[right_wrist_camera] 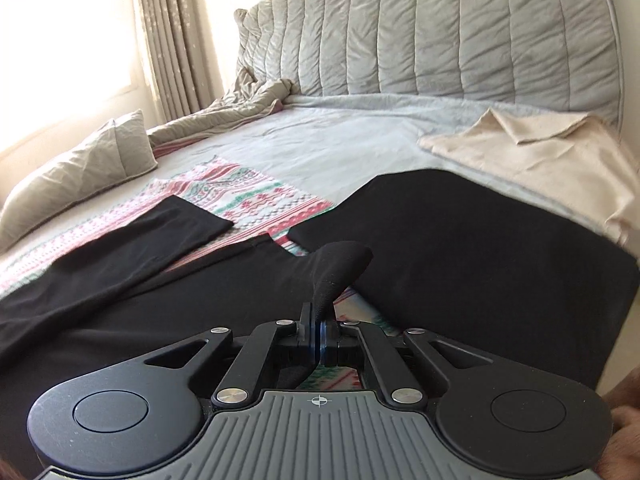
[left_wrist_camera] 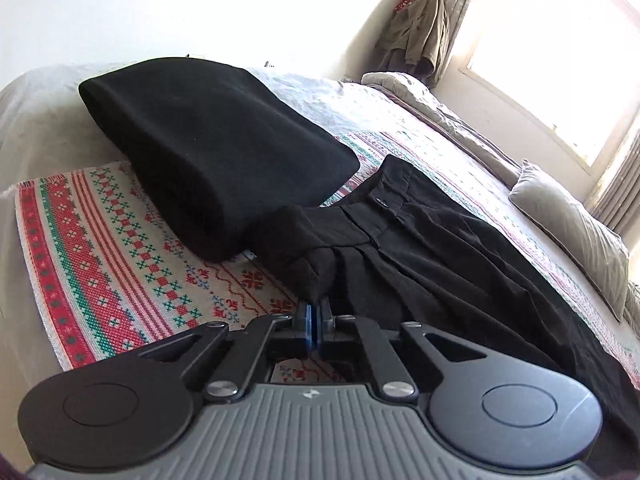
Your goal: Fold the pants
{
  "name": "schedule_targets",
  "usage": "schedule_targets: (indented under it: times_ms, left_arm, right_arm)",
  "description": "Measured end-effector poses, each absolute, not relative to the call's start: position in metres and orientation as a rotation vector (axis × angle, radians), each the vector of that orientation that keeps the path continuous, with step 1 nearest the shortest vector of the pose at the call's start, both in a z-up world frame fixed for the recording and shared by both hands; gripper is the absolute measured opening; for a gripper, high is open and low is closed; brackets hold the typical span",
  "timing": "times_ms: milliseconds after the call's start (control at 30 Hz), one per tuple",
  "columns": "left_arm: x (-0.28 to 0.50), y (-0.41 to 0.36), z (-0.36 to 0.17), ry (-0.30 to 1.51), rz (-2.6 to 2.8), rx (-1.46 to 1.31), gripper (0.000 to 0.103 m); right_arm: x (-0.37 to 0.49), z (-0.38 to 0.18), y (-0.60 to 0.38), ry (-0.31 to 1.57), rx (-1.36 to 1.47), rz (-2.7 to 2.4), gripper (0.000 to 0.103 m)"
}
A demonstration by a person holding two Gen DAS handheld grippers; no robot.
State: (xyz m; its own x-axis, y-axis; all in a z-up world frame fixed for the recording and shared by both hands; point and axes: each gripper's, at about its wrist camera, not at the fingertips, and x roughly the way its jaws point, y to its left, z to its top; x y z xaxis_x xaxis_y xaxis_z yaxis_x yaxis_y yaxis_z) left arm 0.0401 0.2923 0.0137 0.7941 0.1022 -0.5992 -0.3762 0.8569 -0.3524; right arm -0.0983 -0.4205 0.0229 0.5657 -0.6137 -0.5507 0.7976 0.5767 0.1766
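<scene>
Black pants [left_wrist_camera: 432, 256] lie spread on a patterned red, green and white blanket [left_wrist_camera: 100, 248] on the bed. In the left wrist view the waistband with a button [left_wrist_camera: 380, 201] faces away, and my left gripper [left_wrist_camera: 315, 306] is shut on a bunched corner of the waist. In the right wrist view the pants [right_wrist_camera: 168, 292] stretch left, both leg ends lying flat on the blanket [right_wrist_camera: 256, 196]. My right gripper [right_wrist_camera: 318, 320] is shut on a raised fold of the pants' fabric, lifted a little off the bed.
A folded black cloth [left_wrist_camera: 208, 148] lies on the blanket just behind the waist; it also shows in the right wrist view [right_wrist_camera: 480, 248]. A beige cloth [right_wrist_camera: 532, 160], grey pillow [right_wrist_camera: 80, 176], quilted grey duvet [right_wrist_camera: 440, 40] and window curtains [right_wrist_camera: 176, 40] surround the bed.
</scene>
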Motion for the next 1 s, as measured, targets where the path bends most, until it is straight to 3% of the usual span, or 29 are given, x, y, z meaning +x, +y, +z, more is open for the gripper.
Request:
schedule_targets:
  times_ms: [467, 500, 533, 567, 600, 633, 767, 900, 1000]
  left_arm:
    - [0.034, 0.301, -0.008, 0.734, 0.238, -0.384, 0.023]
    - [0.034, 0.295, -0.005, 0.733, 0.239, -0.339, 0.029]
    - [0.036, 0.289, -0.001, 0.73, 0.249, -0.305, 0.041]
    - [0.034, 0.284, 0.002, 0.727, 0.268, -0.277, 0.05]
    - [0.031, 0.279, 0.006, 0.718, 0.288, -0.253, 0.07]
    - [0.027, 0.274, 0.011, 0.7, 0.295, -0.237, 0.085]
    - [0.018, 0.237, 0.03, 0.64, 0.191, -0.156, 0.09]
    - [0.021, 0.18, 0.046, 0.615, -0.011, -0.119, 0.103]
    - [0.026, 0.13, 0.048, 0.616, -0.181, -0.07, 0.103]
  right_arm:
    - [-0.106, -0.007, -0.424, 0.666, 0.375, -0.88, 0.001]
    - [-0.107, -0.007, -0.424, 0.666, 0.371, -0.881, 0.006]
    - [-0.108, -0.004, -0.424, 0.665, 0.372, -0.874, 0.022]
    - [-0.111, -0.001, -0.423, 0.669, 0.373, -0.888, 0.03]
    - [-0.115, 0.003, -0.423, 0.664, 0.375, -0.906, 0.04]
    - [-0.12, 0.009, -0.423, 0.642, 0.393, -0.895, 0.044]
    - [-0.126, 0.031, -0.43, 0.57, 0.416, -0.866, 0.049]
    - [-0.106, 0.044, -0.441, 0.53, 0.404, -0.733, 0.049]
    - [-0.081, 0.043, -0.452, 0.532, 0.419, -0.605, 0.049]
